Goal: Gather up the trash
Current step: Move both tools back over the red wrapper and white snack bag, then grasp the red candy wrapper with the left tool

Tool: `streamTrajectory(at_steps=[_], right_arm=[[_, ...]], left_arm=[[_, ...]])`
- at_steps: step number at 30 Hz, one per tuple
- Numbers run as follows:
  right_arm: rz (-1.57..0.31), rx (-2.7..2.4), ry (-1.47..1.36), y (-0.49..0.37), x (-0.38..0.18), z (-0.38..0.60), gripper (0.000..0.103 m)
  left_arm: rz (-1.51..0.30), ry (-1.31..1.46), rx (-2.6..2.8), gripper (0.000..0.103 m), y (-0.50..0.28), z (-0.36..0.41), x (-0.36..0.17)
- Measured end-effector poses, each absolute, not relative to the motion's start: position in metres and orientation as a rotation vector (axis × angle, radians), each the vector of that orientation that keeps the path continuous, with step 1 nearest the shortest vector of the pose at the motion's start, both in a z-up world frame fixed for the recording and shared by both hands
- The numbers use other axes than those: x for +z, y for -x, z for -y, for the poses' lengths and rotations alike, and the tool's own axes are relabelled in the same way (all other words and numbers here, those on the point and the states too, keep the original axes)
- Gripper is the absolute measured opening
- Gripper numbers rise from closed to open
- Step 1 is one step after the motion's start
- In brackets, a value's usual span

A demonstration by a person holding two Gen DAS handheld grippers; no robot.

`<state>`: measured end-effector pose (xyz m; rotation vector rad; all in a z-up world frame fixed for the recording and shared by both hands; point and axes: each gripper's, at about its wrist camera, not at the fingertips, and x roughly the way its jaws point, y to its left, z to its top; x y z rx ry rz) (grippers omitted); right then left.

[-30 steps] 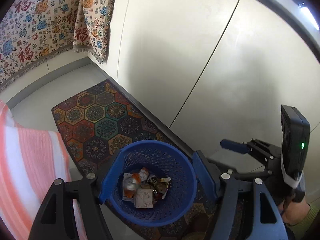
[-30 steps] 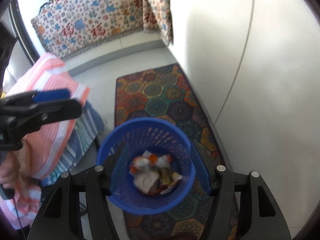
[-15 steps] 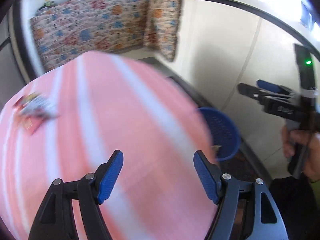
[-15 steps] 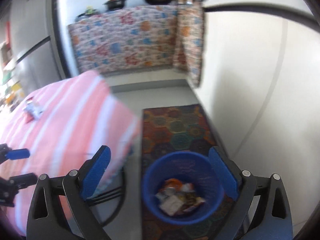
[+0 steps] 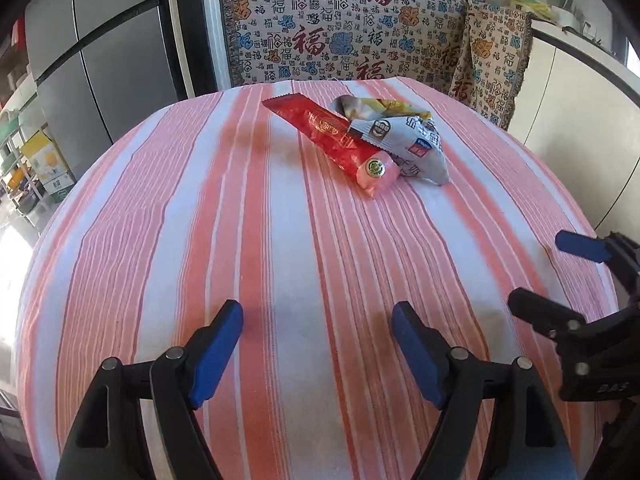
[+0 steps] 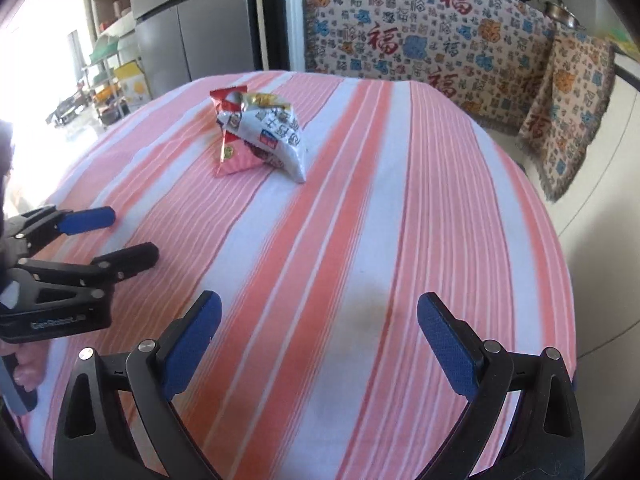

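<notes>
A long red wrapper (image 5: 334,136) and a crumpled white and grey snack bag (image 5: 404,140) lie together on the far part of the table, covered in a pink and white striped cloth (image 5: 280,264). The same bag (image 6: 266,136) shows in the right wrist view, with the red and pink wrapper (image 6: 234,156) under its left side. My left gripper (image 5: 318,334) is open and empty over the near cloth. My right gripper (image 6: 318,322) is open and empty, to the right of the left one. The left gripper also shows at the left of the right wrist view (image 6: 112,236).
A patterned cream fabric with red characters (image 5: 360,32) hangs behind the table. A grey fridge (image 5: 100,52) stands at the back left. White cabinets (image 5: 592,96) run along the right. Shelves and boxes (image 6: 116,76) stand far left.
Both grippers have swung up from the blue bin on the floor rug to the striped table. The bin is out of view. Both stay open and empty.
</notes>
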<state>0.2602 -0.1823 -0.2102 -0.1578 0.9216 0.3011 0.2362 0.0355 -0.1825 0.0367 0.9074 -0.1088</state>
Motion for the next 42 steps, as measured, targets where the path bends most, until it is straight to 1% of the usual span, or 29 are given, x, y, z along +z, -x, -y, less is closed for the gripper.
streamTrajectory(at_steps=[2, 4, 16, 19, 23, 29, 33, 34, 35, 36, 42], right_arm=[[-0.937, 0.296, 0.121, -0.262, -0.209, 0.189, 0.102], [-0.939, 0.292, 0.104, -0.262, -0.206, 0.193, 0.102], [-0.940, 0.286, 0.120, -0.263, -0.207, 0.187, 0.102], [-0.938, 0.285, 0.123, -0.261, -0.208, 0.187, 0.102], [-0.938, 0.286, 0.123, -0.264, -0.211, 0.188, 0.102], [-0.937, 0.286, 0.123, -0.264, -0.213, 0.189, 0.102], [-0.937, 0.287, 0.122, -0.264, -0.213, 0.189, 0.102], [-0.937, 0.287, 0.121, -0.264, -0.213, 0.189, 0.102], [-0.937, 0.287, 0.122, -0.264, -0.213, 0.189, 0.102], [-0.936, 0.287, 0.124, -0.263, -0.213, 0.189, 0.102], [-0.936, 0.287, 0.124, -0.263, -0.213, 0.189, 0.102]], left_arm=[[-0.910, -0.048, -0.110, 0.082, -0.232, -0.030, -0.182], [-0.913, -0.051, -0.113, 0.084, -0.233, -0.029, -0.183], [-0.912, -0.033, -0.130, 0.084, -0.235, -0.032, -0.182], [-0.920, 0.036, -0.215, 0.084, -0.240, -0.034, -0.173], [-0.872, 0.066, -0.252, 0.084, -0.262, -0.025, -0.152], [-0.871, 0.075, -0.198, 0.084, -0.316, -0.018, -0.162], [-0.853, 0.060, -0.175, 0.082, -0.331, -0.021, -0.167], [-0.844, 0.058, -0.177, 0.073, -0.330, -0.022, -0.167], [-0.849, 0.060, -0.194, 0.047, -0.331, -0.024, -0.168], [-0.862, 0.076, -0.230, 0.026, -0.332, -0.025, -0.169], [-0.888, 0.044, -0.283, 0.024, -0.302, -0.046, -0.155]])
